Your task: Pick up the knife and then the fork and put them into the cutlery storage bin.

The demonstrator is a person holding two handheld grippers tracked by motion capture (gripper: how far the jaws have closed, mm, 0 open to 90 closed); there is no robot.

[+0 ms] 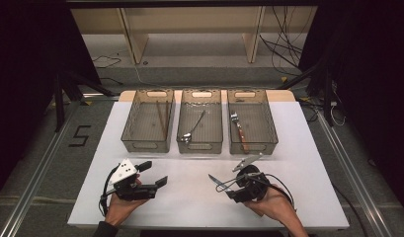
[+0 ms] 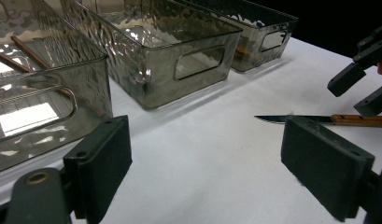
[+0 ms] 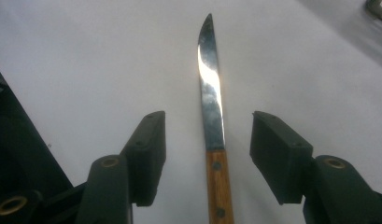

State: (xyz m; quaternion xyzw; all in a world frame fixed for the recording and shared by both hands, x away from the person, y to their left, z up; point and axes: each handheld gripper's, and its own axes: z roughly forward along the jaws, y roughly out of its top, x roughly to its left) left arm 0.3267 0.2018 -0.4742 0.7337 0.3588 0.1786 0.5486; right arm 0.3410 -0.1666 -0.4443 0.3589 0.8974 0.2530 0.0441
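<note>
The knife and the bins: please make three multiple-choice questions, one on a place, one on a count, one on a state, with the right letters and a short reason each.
1. Where does the knife lie?
A. in the left bin
B. on the white table, between the right gripper's jaws
C. on the floor

2. How many clear bins stand in the row?
A. two
B. three
C. five

3. How do the right gripper's pads stand to the knife?
A. pressed on the blade
B. apart from it on both sides
C. shut with nothing between

Answers: B, the right gripper view shows it flat on the white surface; B, the high view shows the left bin, middle bin and right bin; B, a gap shows on each side of the handle.
</note>
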